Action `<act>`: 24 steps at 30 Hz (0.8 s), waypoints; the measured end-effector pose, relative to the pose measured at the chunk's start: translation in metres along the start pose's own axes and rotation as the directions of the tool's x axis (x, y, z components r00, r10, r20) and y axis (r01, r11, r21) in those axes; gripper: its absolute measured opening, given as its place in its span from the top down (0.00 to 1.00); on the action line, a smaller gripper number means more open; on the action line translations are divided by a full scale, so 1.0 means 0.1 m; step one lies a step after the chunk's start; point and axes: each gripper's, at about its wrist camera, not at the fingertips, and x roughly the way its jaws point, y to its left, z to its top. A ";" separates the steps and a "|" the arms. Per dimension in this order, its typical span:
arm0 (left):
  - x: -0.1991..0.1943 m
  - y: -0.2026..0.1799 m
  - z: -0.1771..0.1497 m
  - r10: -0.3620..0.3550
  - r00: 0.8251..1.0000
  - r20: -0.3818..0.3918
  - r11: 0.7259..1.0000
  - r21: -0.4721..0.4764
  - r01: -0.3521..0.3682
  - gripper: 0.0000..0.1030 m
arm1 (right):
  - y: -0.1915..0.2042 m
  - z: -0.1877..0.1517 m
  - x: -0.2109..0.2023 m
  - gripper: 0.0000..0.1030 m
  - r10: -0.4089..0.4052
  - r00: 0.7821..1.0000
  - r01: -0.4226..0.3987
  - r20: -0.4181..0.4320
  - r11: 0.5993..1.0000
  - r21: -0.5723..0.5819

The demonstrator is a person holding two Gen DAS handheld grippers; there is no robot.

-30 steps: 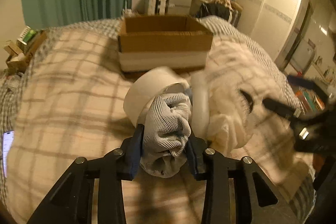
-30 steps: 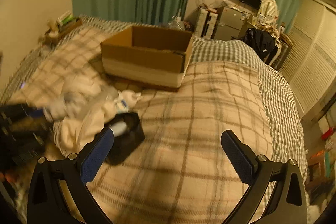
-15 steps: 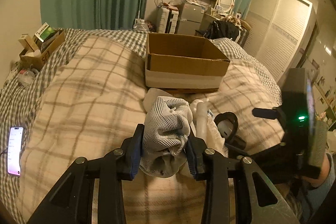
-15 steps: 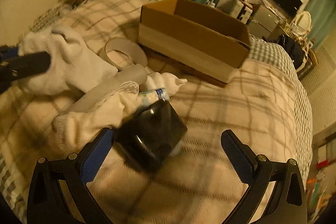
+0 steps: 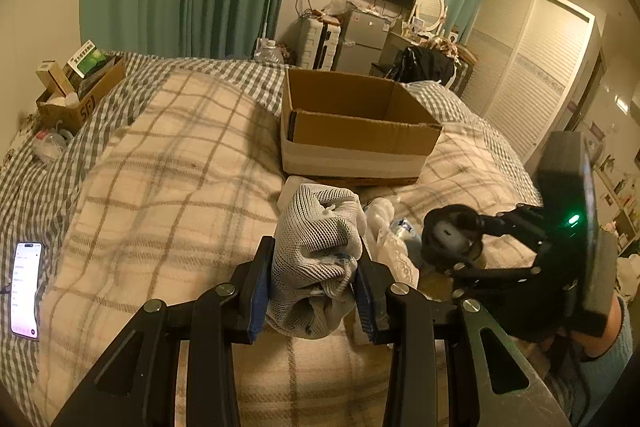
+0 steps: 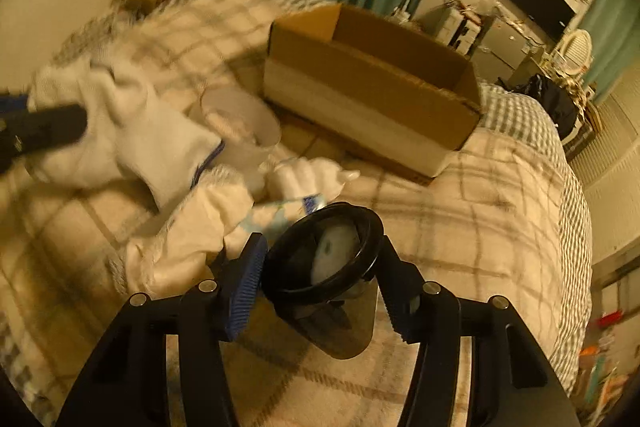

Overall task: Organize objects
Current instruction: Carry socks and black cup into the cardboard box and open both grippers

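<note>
left gripper [image 5: 314, 291]: clamped on bunched mesh sock [image 5: 316, 251], raised over bed [image 5: 160, 167] | right gripper [image 6: 320, 291]: pinching black cup [image 6: 324, 259] beside white cloth pile [image 6: 192, 227] | cardboard box [image 5: 352, 131]: open, on bed behind pile

Mesh-knit cloth sock [image 5: 316, 251], glossy cup [image 6: 324, 259]

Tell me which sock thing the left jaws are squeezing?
The grey mesh sock, bunched between the left gripper pads. The frilly cream sock just lies on the bed, untouched.
</note>
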 end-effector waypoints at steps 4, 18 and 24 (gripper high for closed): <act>-0.07 -0.05 0.09 -0.012 1.000 0.023 1.000 0.001 0.012 0.64 | -0.15 0.08 -0.23 0.48 0.031 0.996 -0.037 0.079 0.997 0.071; -0.08 -0.34 0.99 -0.079 0.992 0.099 0.995 0.066 0.073 0.64 | -0.58 0.69 -0.97 0.48 -0.007 0.963 -0.024 0.268 0.993 0.112; 0.32 -0.42 1.72 -0.036 0.991 0.126 0.993 0.113 0.022 0.64 | -0.95 1.37 -0.83 0.48 0.042 0.958 -0.077 0.285 0.990 0.115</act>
